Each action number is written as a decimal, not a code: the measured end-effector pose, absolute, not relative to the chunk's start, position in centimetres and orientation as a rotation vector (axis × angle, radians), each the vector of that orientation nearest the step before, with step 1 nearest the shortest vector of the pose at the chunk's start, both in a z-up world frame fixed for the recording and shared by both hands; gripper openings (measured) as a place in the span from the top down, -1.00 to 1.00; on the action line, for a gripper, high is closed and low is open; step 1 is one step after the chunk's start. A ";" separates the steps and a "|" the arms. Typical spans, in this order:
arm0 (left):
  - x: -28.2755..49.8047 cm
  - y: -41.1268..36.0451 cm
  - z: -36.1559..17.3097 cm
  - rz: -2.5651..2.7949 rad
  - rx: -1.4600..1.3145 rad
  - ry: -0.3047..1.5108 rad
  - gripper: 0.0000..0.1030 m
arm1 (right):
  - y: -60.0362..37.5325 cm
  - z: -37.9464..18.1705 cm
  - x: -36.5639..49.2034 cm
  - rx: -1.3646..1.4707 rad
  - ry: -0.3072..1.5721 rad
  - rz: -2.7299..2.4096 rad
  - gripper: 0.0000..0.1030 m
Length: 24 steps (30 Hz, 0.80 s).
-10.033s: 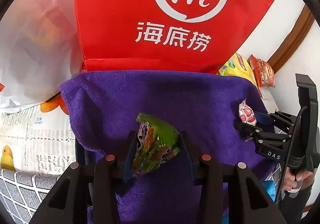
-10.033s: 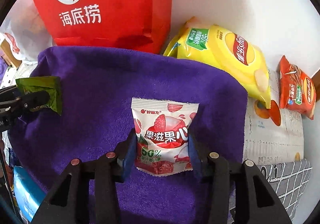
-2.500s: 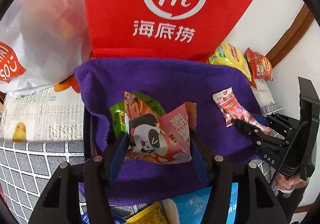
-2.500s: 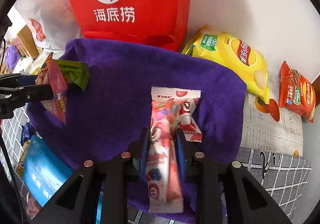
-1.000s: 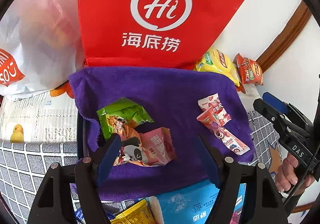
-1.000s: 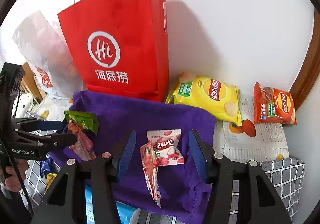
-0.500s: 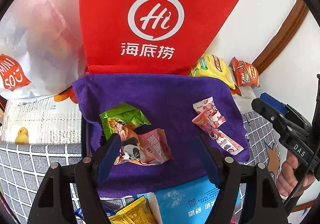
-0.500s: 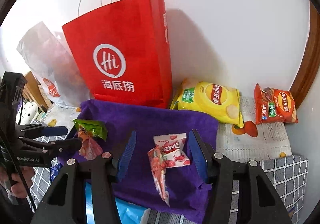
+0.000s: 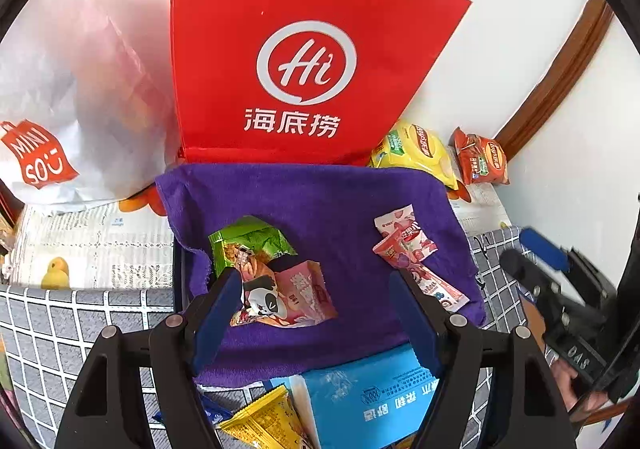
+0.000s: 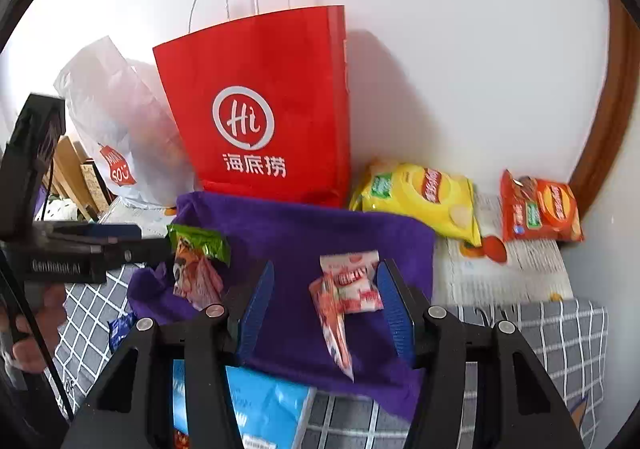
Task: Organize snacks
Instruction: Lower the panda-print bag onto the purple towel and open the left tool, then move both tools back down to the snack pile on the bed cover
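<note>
Below, blue packet [image 9: 360, 397] partly hidden, perhaps tissues.

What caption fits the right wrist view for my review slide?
Open right claw above a purple towel bearing two small snack piles, red paper bag behind.

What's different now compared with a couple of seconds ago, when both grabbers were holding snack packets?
Both have let go. The panda packet now lies on the green packet, the long strip on the strawberry sachet, and the open left gripper and right gripper have drawn back. Purple towel, red bag and chips unchanged.
</note>
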<state>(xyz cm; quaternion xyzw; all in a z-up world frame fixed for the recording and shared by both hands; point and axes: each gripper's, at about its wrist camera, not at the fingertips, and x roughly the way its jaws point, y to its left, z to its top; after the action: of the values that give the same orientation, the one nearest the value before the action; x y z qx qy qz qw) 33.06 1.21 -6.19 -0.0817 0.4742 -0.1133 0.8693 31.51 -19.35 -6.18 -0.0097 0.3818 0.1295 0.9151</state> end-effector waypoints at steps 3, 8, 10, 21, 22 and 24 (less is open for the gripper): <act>32.5 0.9 -5.4 -0.236 -0.160 0.978 -0.45 | -19.7 -6.4 29.9 0.011 0.797 0.258 -0.06; 31.2 0.4 -3.8 -0.235 -0.135 0.945 -0.45 | -19.7 -6.3 26.7 0.031 0.803 0.253 -0.06; 30.5 0.2 -3.0 -0.233 -0.130 0.920 -0.45 | -19.6 -6.1 25.5 0.038 0.798 0.260 -0.06; 25.8 -1.6 0.0 -0.242 -0.074 0.845 -0.45 | -19.8 -5.3 19.1 0.064 0.776 0.269 -0.06; 25.4 -1.6 -0.1 -0.243 -0.074 0.847 -0.45 | -19.8 -5.3 18.6 0.061 0.775 0.266 -0.06; 24.5 -1.3 -0.3 -0.238 -0.074 0.849 -0.45 | -19.9 -5.5 18.1 0.068 0.774 0.262 -0.06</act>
<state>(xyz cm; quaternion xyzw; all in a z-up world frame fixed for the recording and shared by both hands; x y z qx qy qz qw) 24.47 -1.30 -0.32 -0.0358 0.4108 -0.1150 0.9037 18.08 -19.93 -5.47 0.0331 0.3761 0.1275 0.9172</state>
